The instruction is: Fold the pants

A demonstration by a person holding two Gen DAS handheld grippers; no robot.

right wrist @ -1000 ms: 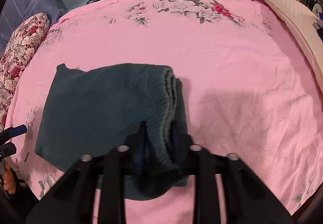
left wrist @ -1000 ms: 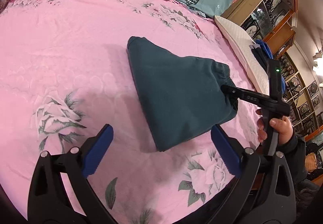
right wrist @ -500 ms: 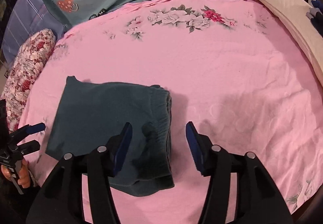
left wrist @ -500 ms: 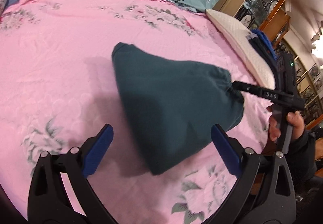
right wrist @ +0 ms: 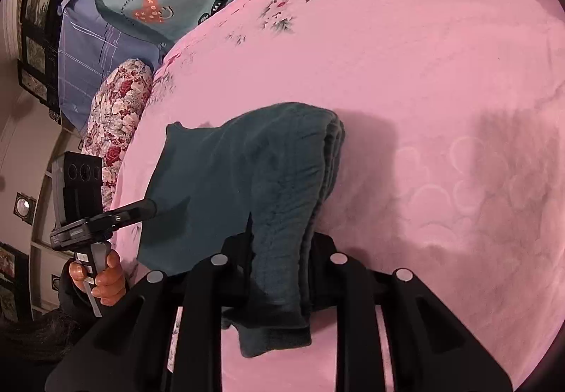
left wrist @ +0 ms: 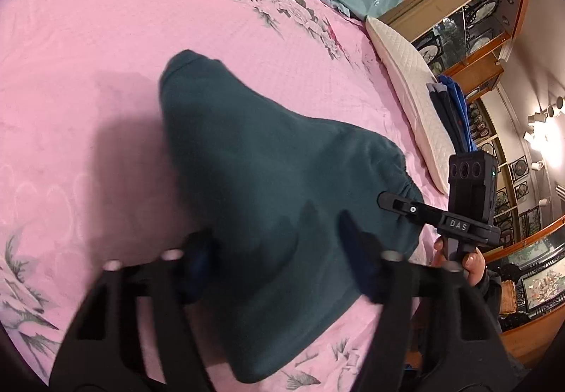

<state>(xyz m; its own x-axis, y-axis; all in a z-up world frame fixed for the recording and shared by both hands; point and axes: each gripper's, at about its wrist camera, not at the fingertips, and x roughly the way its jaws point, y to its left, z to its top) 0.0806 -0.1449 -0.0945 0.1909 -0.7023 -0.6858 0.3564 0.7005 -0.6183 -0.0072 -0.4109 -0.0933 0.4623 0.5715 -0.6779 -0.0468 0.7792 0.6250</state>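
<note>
Now my right gripper (right wrist: 279,251), open half a second ago, is clenched on the folded dark teal pants (left wrist: 275,187); left gripper (left wrist: 279,251) closing around their near edge, bundle lifting off the pink floral bedsheet (left wrist: 88,39).

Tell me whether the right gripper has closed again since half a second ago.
Yes. The right gripper, open above the pants half a second ago, is now shut on their gathered waistband edge, low against the pink bedsheet.
</note>
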